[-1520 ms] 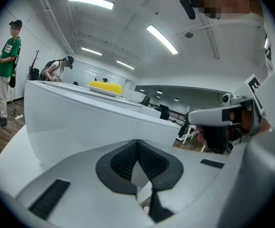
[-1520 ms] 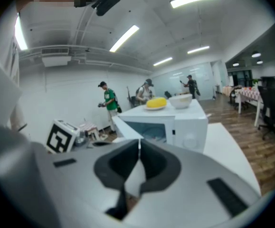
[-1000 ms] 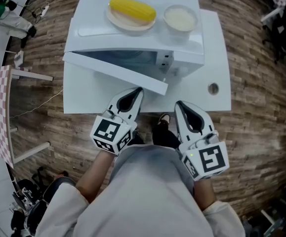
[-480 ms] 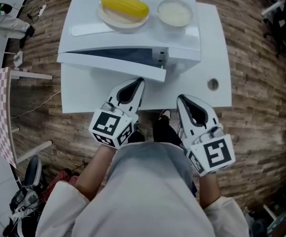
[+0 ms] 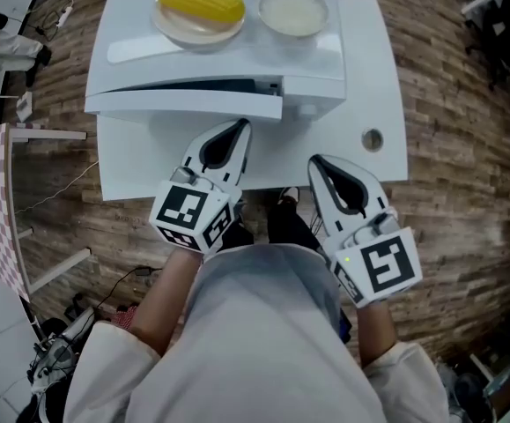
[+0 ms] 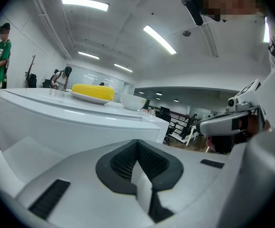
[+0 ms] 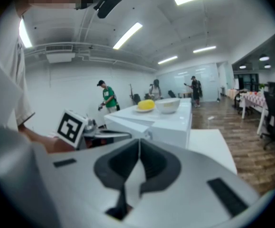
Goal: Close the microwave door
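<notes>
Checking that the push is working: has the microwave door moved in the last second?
Yes. The microwave door has swung in toward the microwave body; only a thin dark gap remains between them.

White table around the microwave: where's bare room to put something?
Free: the white table right of the white microwave, beyond the round hole, and its front left corner. Crowded: microwave top, with yellow corn plate and white bowl.

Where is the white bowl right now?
In the head view, the white bowl stands on top of the microwave, right of the plate of corn.
</notes>
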The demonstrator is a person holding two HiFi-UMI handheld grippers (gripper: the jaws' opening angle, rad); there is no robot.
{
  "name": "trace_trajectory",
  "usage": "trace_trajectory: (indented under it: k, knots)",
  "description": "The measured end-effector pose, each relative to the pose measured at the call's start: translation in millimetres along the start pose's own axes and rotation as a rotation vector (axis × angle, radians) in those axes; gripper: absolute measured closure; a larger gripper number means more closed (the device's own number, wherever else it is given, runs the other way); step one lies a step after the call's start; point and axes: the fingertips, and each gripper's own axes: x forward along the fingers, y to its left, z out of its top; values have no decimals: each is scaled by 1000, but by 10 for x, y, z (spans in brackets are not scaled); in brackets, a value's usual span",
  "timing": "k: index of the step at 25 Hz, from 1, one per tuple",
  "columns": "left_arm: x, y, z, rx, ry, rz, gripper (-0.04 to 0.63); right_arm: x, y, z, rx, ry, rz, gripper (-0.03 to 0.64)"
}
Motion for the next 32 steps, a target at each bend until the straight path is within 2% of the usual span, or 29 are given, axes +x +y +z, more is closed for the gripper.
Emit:
trace_trajectory:
  k: [11,17,21,26,32]
  knots:
    - [172,-30,64,-8,-28,41,584,43,10,55,6,-13,18,594]
    - [194,-32,75,31,-36,89,584,80,-40,70,8,-11,28,594]
    - [249,-196,75,61,-41,62,584,110,-65,100,8,-9,37,594]
    - [307,-206,92,26,-63,77,584,141,-129,135,3,-12,39,594]
    - [309,-204,95,20,-86,104,585,193,-158,125,11,-7,44,594]
